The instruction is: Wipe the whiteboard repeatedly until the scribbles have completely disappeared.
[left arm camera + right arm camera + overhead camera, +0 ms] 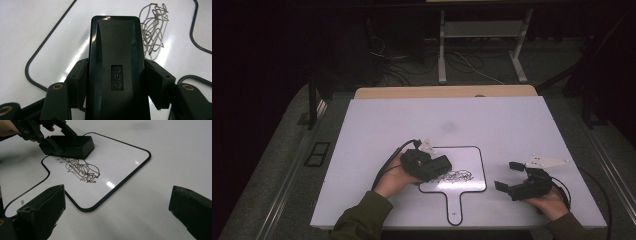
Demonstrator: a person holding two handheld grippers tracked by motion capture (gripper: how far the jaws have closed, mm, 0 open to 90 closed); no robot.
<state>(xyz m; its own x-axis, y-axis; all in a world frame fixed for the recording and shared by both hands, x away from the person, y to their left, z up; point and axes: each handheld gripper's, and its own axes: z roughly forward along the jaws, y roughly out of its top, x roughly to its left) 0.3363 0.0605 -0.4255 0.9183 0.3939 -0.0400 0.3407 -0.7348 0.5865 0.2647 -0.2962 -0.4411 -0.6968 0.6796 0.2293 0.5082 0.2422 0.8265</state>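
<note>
Up close, left tongs (116, 82) clamp a "deli" eraser (116, 62) beside scribbles (152, 30); right tongs (117, 215) gape empty.

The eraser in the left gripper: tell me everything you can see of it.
The eraser is a black, rounded rectangular block that looks like moulded plastic, with the brand "deli" embossed in a small panel on its top. The left gripper is shut on its two long sides. It sits low on the small handled whiteboard, near the board's edge on the person's left, right beside the brown scribble, which is still unwiped. Whether its underside presses the board cannot be told.
</note>
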